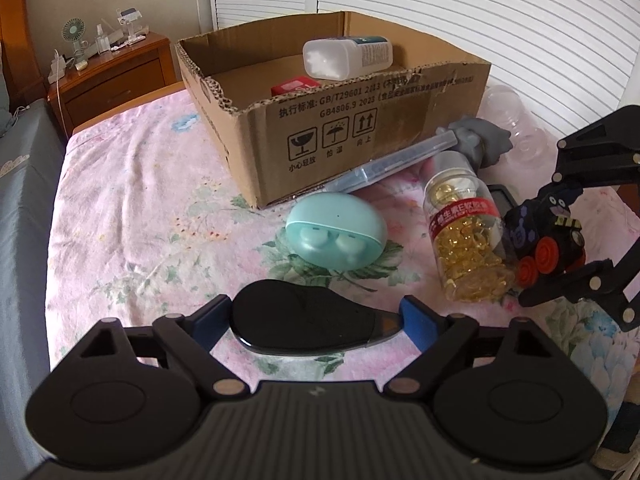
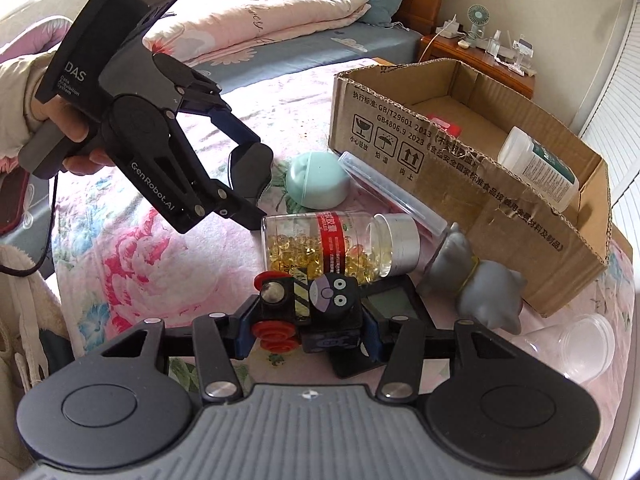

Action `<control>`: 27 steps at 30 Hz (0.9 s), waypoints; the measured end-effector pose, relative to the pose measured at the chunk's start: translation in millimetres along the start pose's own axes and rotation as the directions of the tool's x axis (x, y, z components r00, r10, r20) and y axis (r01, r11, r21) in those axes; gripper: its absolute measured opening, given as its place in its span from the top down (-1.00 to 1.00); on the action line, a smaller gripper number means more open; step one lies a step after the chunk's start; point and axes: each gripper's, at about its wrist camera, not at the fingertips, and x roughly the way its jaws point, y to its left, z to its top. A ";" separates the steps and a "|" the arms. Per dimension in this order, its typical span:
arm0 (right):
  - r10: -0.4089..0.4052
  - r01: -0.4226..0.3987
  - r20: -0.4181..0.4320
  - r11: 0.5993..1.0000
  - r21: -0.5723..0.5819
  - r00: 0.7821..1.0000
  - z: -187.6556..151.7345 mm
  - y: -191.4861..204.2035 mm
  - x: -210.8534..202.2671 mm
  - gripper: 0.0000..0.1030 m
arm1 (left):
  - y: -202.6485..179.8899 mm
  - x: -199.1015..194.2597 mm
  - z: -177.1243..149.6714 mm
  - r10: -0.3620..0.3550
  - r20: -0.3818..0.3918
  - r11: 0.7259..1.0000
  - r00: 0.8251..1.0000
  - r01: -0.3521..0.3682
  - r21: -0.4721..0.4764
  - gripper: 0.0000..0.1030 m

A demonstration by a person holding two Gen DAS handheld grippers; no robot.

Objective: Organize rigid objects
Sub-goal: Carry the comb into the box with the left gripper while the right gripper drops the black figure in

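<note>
My left gripper (image 1: 314, 318) has a glossy black oval device (image 1: 304, 312) between its blue pads, and both pads touch its ends just above the floral bedsheet; the right wrist view shows the same grip (image 2: 250, 176). My right gripper (image 2: 308, 328) is shut on a black toy train (image 2: 316, 304) with red wheels and a cartoon face, also seen at the right of the left wrist view (image 1: 548, 240). The cardboard box (image 1: 360, 136) stands open behind, holding a white bottle (image 1: 344, 58) and a small red pack (image 1: 294, 86).
On the sheet lie a teal earbud case (image 1: 336, 232), a clear bottle of yellow capsules (image 1: 468, 236), a clear tube (image 1: 396, 162), a grey cat figure (image 2: 480, 284), clear plastic cups (image 2: 584, 340) and a small black screen device (image 2: 384, 304). A wooden nightstand (image 1: 116, 72) stands at the back left.
</note>
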 end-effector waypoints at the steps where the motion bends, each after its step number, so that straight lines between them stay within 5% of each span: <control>1: 0.000 0.000 0.001 1.000 0.004 1.000 0.3 0.0 -0.9 -0.09 | 0.1 -0.8 -0.1 0.002 -0.008 1.000 1.000 -0.002 -0.003 -0.74; 12: -0.008 0.006 0.040 0.999 0.039 0.999 5.2 -9.6 -22.4 -0.09 | -8.6 -38.9 17.6 0.004 0.006 1.000 1.000 -0.004 0.011 -0.74; 27: -0.144 0.122 0.185 0.985 0.126 0.972 60.8 -84.2 -68.2 -0.09 | -2.1 -54.3 106.8 0.052 0.164 0.996 0.985 -0.062 0.058 -0.74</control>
